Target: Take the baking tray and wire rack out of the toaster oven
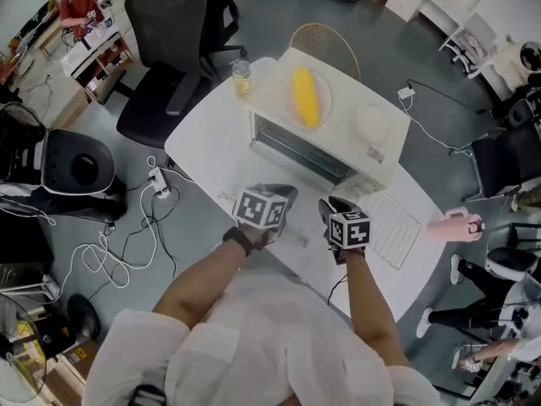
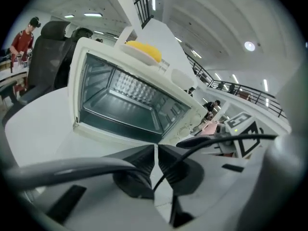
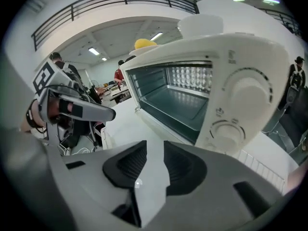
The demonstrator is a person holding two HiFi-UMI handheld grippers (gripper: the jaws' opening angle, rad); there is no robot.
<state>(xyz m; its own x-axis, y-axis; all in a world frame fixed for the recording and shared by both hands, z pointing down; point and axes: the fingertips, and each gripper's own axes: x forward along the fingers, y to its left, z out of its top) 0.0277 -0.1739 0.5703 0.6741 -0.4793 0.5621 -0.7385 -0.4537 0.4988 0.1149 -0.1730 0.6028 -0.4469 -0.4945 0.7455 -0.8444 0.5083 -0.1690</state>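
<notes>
Quick status from my end. The wire rack (image 1: 393, 227) is already out, lying flat on the white table (image 1: 211, 150) just right of the toaster oven (image 3: 240, 81), close to my right gripper (image 3: 155, 149). The baking tray is the one I can't pin down. Both gripper views look straight into the open cavity and no shelf is left in there, but the shiny bottom could be the tray sitting low or just the oven floor. I honestly can't tell.

Tool state: the left gripper (image 2: 156, 153) has its jaws pressed together on nothing, with only its own cable (image 2: 192, 146) crossing in front. The right gripper's jaws are spread, with nothing between them. Both hang in front of the oven mouth, apart from it.

My take is that the next step is checking for the tray, and the right gripper is the one that's ready for it. I'd go in low and level, slide one jaw under the front lip and one over it, pinch in the middle so it doesn't twist, then pull straight back without tipping. There's an ear of corn (image 1: 305, 96) on a plate on top of the oven, so no yanking, or the whole box shifts. If it drags, I'd brace the housing with the closed left gripper.
</notes>
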